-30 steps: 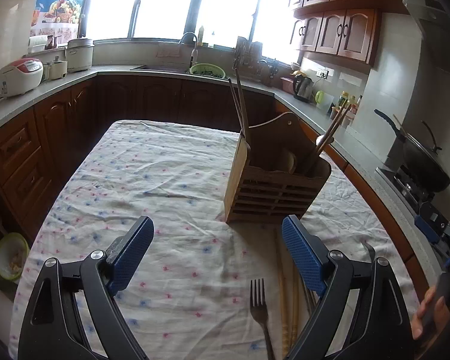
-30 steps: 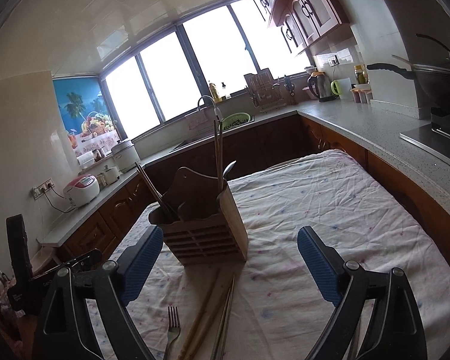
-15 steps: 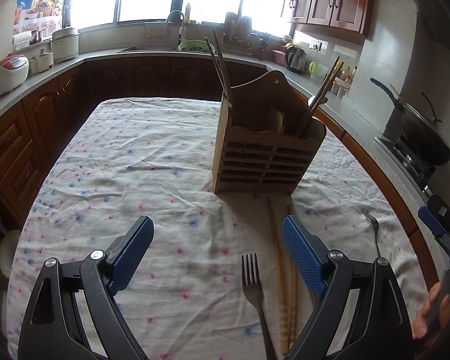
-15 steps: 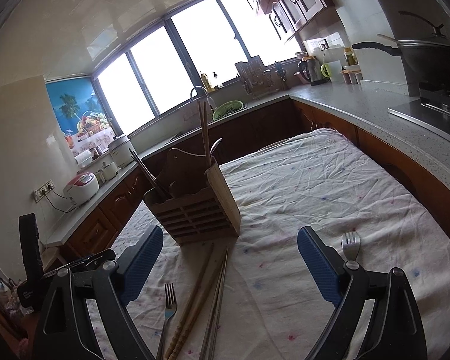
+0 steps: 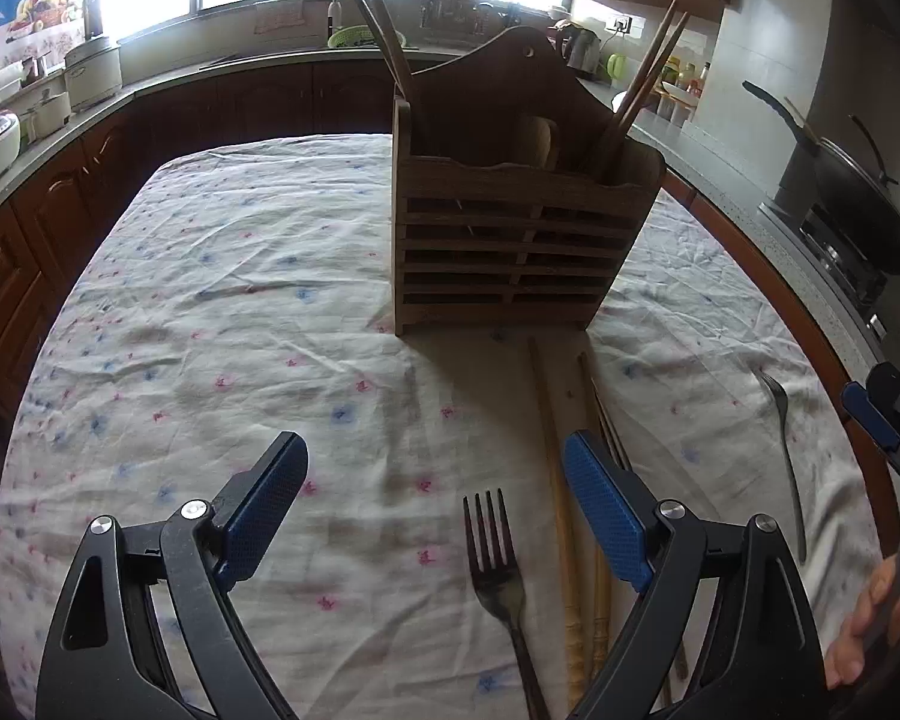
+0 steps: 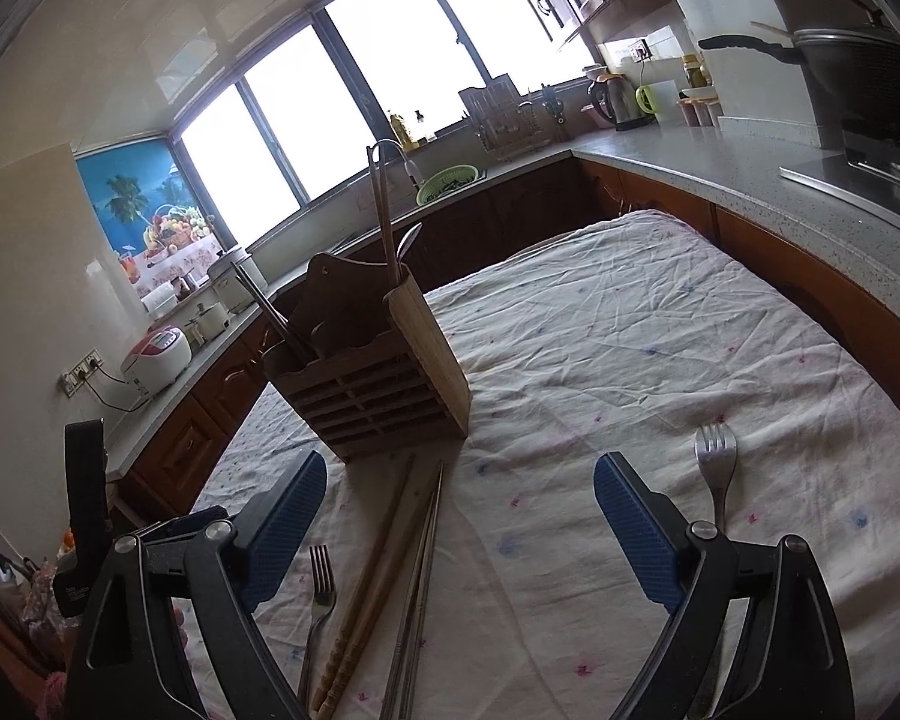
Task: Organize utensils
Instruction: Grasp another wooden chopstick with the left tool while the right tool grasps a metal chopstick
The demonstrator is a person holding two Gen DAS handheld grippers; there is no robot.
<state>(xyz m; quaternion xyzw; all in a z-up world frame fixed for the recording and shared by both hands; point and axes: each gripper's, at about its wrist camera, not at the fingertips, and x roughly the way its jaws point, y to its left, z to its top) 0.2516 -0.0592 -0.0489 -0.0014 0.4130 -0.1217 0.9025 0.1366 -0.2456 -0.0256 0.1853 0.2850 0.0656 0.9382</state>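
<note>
- A slatted brown wooden utensil holder (image 5: 510, 228), chopsticks upright inside, stands mid-bench on the floral tablecloth (image 5: 222, 276).
- Before it lie a dark metal fork (image 5: 498, 546), wooden chopsticks (image 5: 555, 480) and a silver fork (image 6: 714, 456).
- My left gripper (image 5: 435, 504) and right gripper (image 6: 459, 534) hover, jaws spread wide, empty.
- No legible writing.

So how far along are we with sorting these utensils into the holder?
Partly done: the wooden utensil holder already has chopsticks and a spoon standing in it. Nothing is in hand; the left gripper and right gripper are both open and empty. Left on the tablecloth: a dark fork, wooden chopsticks, metal chopsticks and a silver fork.
</note>
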